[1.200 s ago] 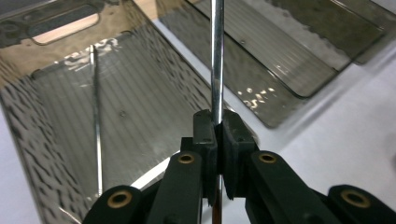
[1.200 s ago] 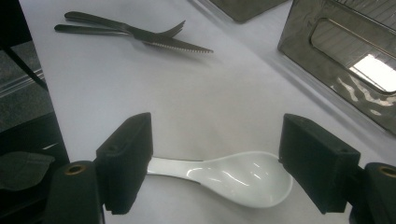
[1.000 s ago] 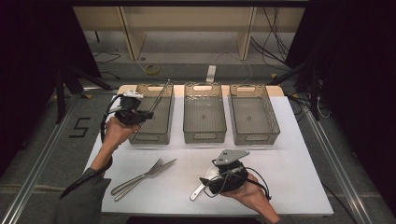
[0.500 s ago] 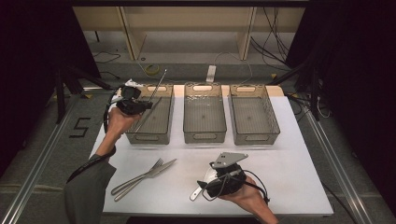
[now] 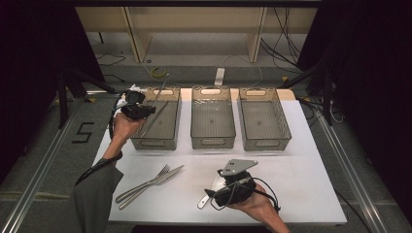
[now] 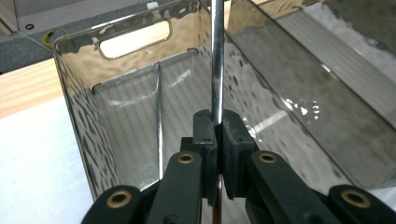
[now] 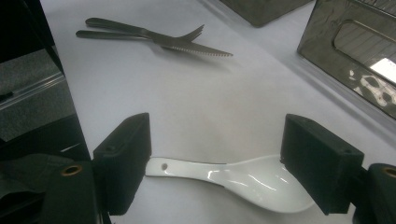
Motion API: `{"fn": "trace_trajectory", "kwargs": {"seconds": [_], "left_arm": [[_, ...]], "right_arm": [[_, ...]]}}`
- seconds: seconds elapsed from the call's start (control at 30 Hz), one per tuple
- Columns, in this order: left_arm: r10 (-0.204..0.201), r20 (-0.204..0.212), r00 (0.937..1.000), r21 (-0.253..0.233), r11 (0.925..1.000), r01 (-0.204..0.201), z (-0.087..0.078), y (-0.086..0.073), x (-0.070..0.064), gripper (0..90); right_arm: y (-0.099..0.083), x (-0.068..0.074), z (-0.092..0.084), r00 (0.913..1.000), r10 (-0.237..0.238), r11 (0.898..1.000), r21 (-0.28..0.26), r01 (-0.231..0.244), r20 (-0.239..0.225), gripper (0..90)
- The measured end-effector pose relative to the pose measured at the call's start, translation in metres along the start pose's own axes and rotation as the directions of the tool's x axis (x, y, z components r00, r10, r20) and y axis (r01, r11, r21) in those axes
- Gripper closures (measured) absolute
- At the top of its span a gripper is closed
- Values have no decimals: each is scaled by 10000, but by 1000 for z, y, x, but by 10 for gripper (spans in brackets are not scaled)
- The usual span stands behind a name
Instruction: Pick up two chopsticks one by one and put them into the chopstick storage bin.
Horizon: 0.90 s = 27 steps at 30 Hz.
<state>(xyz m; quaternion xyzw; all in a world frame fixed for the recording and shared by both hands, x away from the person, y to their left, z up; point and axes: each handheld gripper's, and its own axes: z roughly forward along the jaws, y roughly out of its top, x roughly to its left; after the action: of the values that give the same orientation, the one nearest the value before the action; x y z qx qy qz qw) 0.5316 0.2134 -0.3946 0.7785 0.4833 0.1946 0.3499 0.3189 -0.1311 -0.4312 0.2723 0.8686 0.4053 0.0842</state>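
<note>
High view: three bins (image 5: 212, 141), one fork (image 5: 145, 181), one knife (image 5: 163, 177). Left gripper (image 6: 217, 130) pinches one metal rod (image 6: 216, 60); right gripper (image 7: 215, 172) jaws spread around one white spoon (image 7: 233, 179).

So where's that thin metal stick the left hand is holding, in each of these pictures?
High view: the metal stick slants up from the left hand-held gripper, above the left bin.
Left gripper view: it stands upright at centre, pinched between the jaws, with the same bin behind.
Right gripper view: this one faces the white spoon instead.
Shared landmark: the white tabletop.
</note>
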Motion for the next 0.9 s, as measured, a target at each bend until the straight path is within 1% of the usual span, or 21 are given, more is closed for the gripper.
{"fn": "trace_trajectory", "kwargs": {"seconds": [0.1, 0.17, 0.27, 0.47, 0.5, 0.53, 0.6, 0.63, 0.67, 0.73, 0.8, 0.87, 0.9], "left_arm": [[-7, -55, 10000, 69, 10000, 8, 3, -3, 2, 849], [-114, -23, 9999, 87, 9999, 114, 4, -4, 2, 848], [-3, -86, 10000, 190, 9998, 5, 6, -6, 1, 847], [-134, -92, 9999, 290, 9995, 137, 10, -9, 1, 836], [-227, -74, 9997, 245, 9994, 229, 10, -9, 1, 822], [-255, -58, 9997, 268, 9993, 257, 10, -9, 2, 785], [-261, -208, 9994, 281, 9992, 267, 9, -10, 1, 693], [-276, -163, 9995, 327, 9991, 281, 8, -10, 1, 666], [-410, -98, 9991, 287, 9987, 413, 7, -11, 1, 628], [-682, 95, 9976, 327, 9972, 678, 4, -13, 0, 526], [-950, 346, 9949, 201, 9953, 943, -1, -14, -2, 442], [-820, 449, 9956, 227, 9964, 811, -7, -16, -7, 382], [-912, 581, 9941, 152, 9958, 904, -11, -17, -9, 356]], "right_arm": [[0, 1, 0, 10000, -23, 10000, -11, 23, -14, 254], [0, 1, 0, 10000, -47, 10000, -10, 47, -31, 254], [0, 1, 1, 10000, -60, 10000, 32, 60, -57, 254], [0, 2, 1, 9999, -72, 10000, 69, 72, -80, 255], [0, 2, 1, 10000, -66, 10000, 56, 66, -68, 254], [0, 2, 1, 10000, -61, 10000, 47, 61, -71, 255], [0, 2, 1, 9999, -56, 10000, 38, 56, -83, 255], [0, 2, 1, 9999, -64, 10000, 43, 65, -96, 255], [0, 2, 1, 9999, -84, 10000, 45, 84, -110, 256], [1, 3, 1, 9999, -94, 10000, 4, 94, -93, 256], [1, 3, 1, 9999, -118, 9999, 17, 118, -96, 255], [0, 3, 1, 9999, -112, 9999, 26, 113, -82, 255], [0, 3, 1, 9999, -118, 9999, 37, 118, -73, 255]]}}
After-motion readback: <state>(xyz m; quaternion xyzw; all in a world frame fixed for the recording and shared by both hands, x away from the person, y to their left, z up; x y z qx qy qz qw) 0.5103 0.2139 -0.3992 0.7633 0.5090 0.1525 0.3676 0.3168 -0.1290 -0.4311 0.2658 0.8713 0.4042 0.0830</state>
